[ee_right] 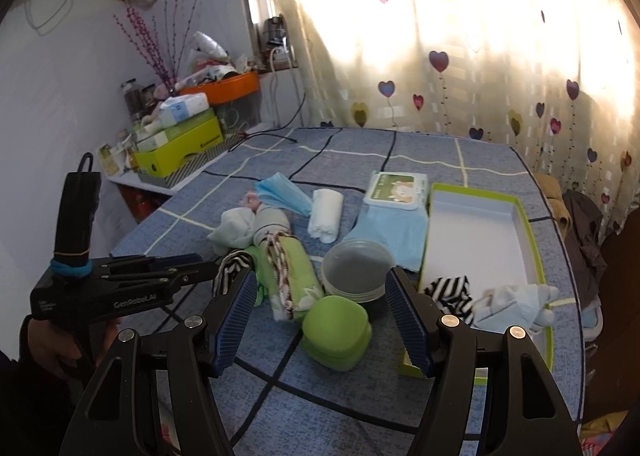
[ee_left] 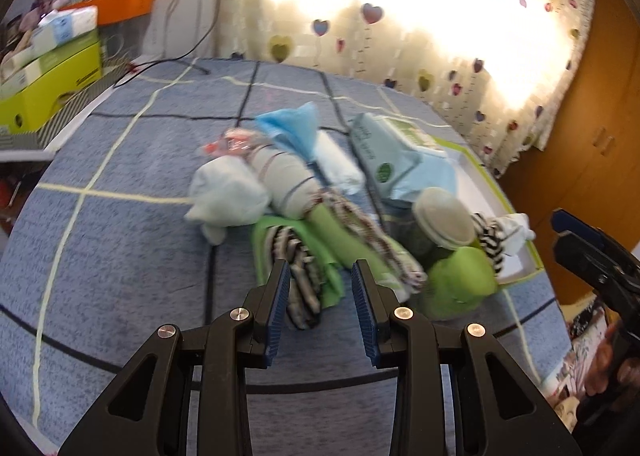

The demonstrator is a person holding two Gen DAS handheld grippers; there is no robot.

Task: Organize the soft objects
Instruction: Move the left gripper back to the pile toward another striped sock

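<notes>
A heap of soft things lies on the blue checked bedspread (ee_right: 360,148). It holds a pale sock bundle (ee_left: 226,192), a grey roll (ee_left: 286,184), a blue face mask (ee_right: 280,194), a white rolled cloth (ee_right: 326,214), a green roll (ee_right: 294,272) and a striped cloth (ee_left: 298,272). My left gripper (ee_left: 320,276) hovers open just above the striped and green cloths, nothing between its pads. My right gripper (ee_right: 322,292) stands wide open over a green pouch (ee_right: 336,332). A green-rimmed white box (ee_right: 476,240) holds a striped sock (ee_right: 450,294) and pale socks (ee_right: 516,302).
A lidded plastic tub (ee_right: 356,270), a wipes pack (ee_right: 396,186) and a light blue cloth (ee_right: 396,232) sit beside the box. Boxes and an orange bin (ee_right: 224,88) crowd a side shelf at left. A heart-print curtain (ee_right: 440,36) hangs behind the bed. A black cable (ee_left: 176,56) lies on the far corner.
</notes>
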